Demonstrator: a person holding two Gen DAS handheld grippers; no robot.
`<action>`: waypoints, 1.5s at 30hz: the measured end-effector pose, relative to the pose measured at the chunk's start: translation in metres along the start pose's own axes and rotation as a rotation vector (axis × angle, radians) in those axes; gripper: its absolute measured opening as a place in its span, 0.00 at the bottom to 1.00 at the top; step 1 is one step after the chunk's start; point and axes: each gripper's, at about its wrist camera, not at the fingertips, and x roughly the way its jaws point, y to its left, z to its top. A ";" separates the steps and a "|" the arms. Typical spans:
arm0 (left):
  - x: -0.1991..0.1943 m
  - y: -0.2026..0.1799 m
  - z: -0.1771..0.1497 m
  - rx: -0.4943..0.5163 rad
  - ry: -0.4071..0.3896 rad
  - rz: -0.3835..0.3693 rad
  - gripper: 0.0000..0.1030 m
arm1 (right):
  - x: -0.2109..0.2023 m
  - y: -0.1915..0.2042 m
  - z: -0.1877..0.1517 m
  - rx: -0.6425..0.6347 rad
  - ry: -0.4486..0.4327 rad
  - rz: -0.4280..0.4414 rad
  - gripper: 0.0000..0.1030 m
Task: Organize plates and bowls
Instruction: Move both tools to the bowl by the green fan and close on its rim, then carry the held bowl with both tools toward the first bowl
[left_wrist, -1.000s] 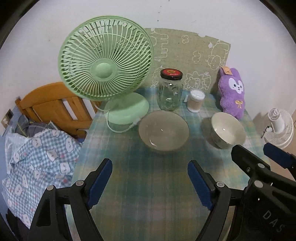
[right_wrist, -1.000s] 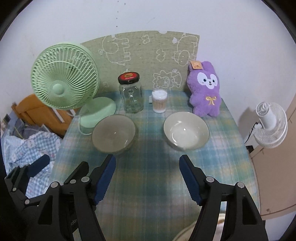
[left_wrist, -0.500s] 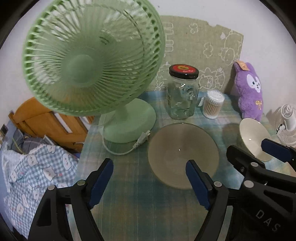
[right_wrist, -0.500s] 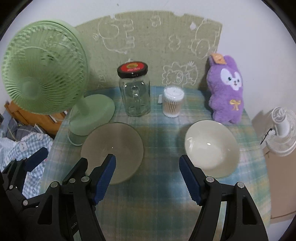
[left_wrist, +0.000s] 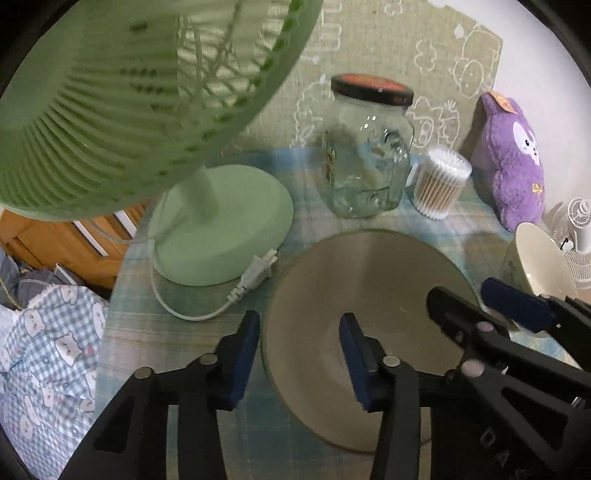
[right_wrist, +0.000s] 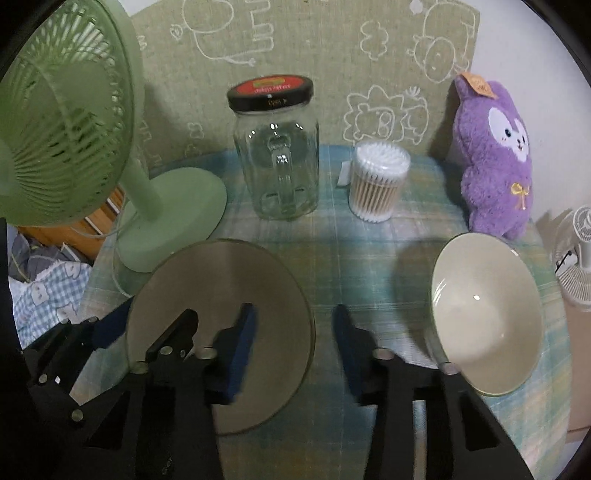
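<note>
**A:** Where do the bowls sit?

**B:** Both are on the plaid tablecloth (right_wrist: 369, 258). The grey-brown bowl (left_wrist: 369, 295) is in front of the green desk fan (left_wrist: 129, 92), just beside its round base and the loose power plug (left_wrist: 255, 275). The cream bowl (right_wrist: 487, 314) is off to the right, well apart from the first, with the purple plush rabbit (right_wrist: 495, 155) just behind it.

**A:** And the left gripper (left_wrist: 297, 360)?

**B:** Its jaws are spread and grip nothing. They straddle the near left rim of the grey-brown bowl: one blue pad sits outside the wall, the other over the inside. Whether either pad touches the rim, I cannot tell.

**A:** The right gripper (right_wrist: 295, 347)?

**B:** Also spread apart and empty. Its left finger hangs over the grey-brown bowl's right side, its right finger over the cloth between the two bowls.

**A:** What stands behind?

**B:** A clear glass jar (right_wrist: 277, 158) with a black and red lid, upright, and a tub of cotton swabs (right_wrist: 378, 184) near it on the right. A mat with animal outlines (right_wrist: 314, 55) leans on the wall. A small white fan (right_wrist: 576, 266) stands beyond the table's right edge.
</note>
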 end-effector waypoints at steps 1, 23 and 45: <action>0.003 0.001 0.000 -0.001 0.007 -0.001 0.37 | 0.003 0.000 0.000 0.002 0.006 0.000 0.37; -0.001 0.002 -0.003 -0.006 0.036 0.027 0.18 | -0.001 -0.001 -0.004 0.040 0.025 -0.051 0.18; -0.096 -0.016 -0.049 -0.033 0.009 0.056 0.18 | -0.097 -0.007 -0.064 0.002 0.005 -0.019 0.18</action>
